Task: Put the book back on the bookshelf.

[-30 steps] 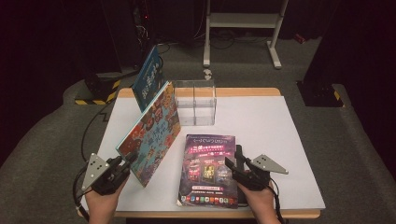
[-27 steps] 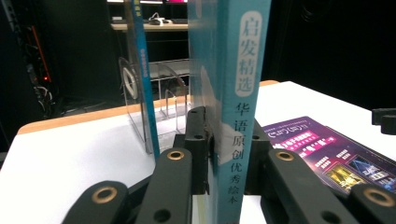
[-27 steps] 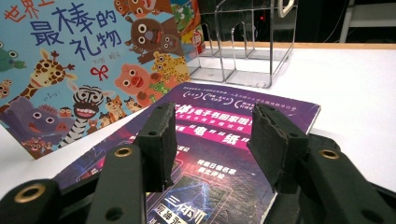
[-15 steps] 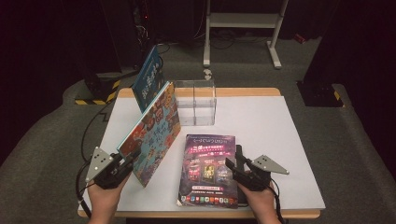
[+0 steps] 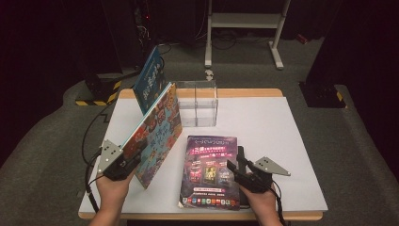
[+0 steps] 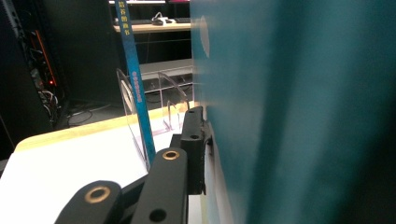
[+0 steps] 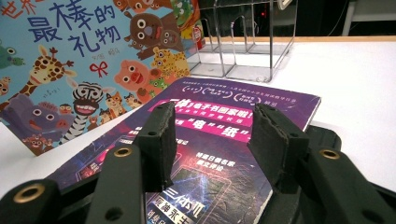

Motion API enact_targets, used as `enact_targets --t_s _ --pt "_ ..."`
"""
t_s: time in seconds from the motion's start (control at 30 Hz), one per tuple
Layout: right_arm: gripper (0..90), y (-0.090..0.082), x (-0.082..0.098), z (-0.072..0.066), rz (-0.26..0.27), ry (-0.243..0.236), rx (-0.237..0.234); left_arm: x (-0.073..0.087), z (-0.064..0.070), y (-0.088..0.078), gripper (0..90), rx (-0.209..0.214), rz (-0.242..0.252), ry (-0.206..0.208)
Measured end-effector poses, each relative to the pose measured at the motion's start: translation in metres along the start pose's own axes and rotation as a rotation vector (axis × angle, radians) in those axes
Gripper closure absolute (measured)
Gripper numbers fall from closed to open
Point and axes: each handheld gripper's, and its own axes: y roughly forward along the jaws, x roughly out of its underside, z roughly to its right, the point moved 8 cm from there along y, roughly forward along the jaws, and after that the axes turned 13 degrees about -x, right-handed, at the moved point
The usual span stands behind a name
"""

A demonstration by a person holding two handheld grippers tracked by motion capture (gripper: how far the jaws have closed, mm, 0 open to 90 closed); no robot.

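The left hand [image 5: 112, 186] enters the high view from 6 o'clock with the forearm angled slightly toward 12 o'clock. It carries the left gripper [image 5: 123, 162] at the tabletop's [image 5: 263, 122] 8 o'clock area. This gripper is clamped on the near lower edge of the picture book [image 5: 157, 134], which stands tilted on its bottom edge, its cover facing 3 o'clock. In the left gripper view, 1 black jaw lies flat against the book's teal back [image 6: 299, 112]. The jaws have just eased open slightly with the book between them.

The right hand [image 5: 261, 200] enters from 6 o'clock at the 5 o'clock area. The right gripper [image 5: 241, 165] points toward 12 o'clock and lies low at the right edge of the purple book [image 5: 209, 172], which is flat on the tabletop. In the right gripper view its jaws stand apart above the purple cover [image 7: 224, 154], gripping nothing.

At 12 o'clock stands a clear acrylic rack [image 5: 197, 103], with a blue book [image 5: 149, 80] leaning at its 9 o'clock side.
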Motion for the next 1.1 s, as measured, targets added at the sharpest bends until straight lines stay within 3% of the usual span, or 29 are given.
enact_targets --t_s 0.33,0.5,0.77,0.9,1.1 --pt "49.5 -0.001 0.0 0.001 0.001 -0.003 0.006 0.0 0.001 0.001 76.4 -0.02 0.024 0.013" --pt "49.3 -0.002 0.001 0.006 -0.015 -0.032 0.044 0.001 0.004 0.002 74.6 -0.022 0.048 0.054" --pt "49.2 -0.007 0.002 0.02 -0.034 -0.035 0.085 -0.001 0.005 0.002 78.4 0.002 0.05 0.043" --pt "49.2 -0.01 0.005 0.024 -0.025 -0.022 0.088 -0.001 0.005 0.002 80.3 0.028 0.041 0.016" --pt "49.3 -0.015 0.006 0.027 -0.01 0.0 0.082 -0.003 0.007 0.004 81.0 0.041 0.028 0.024"
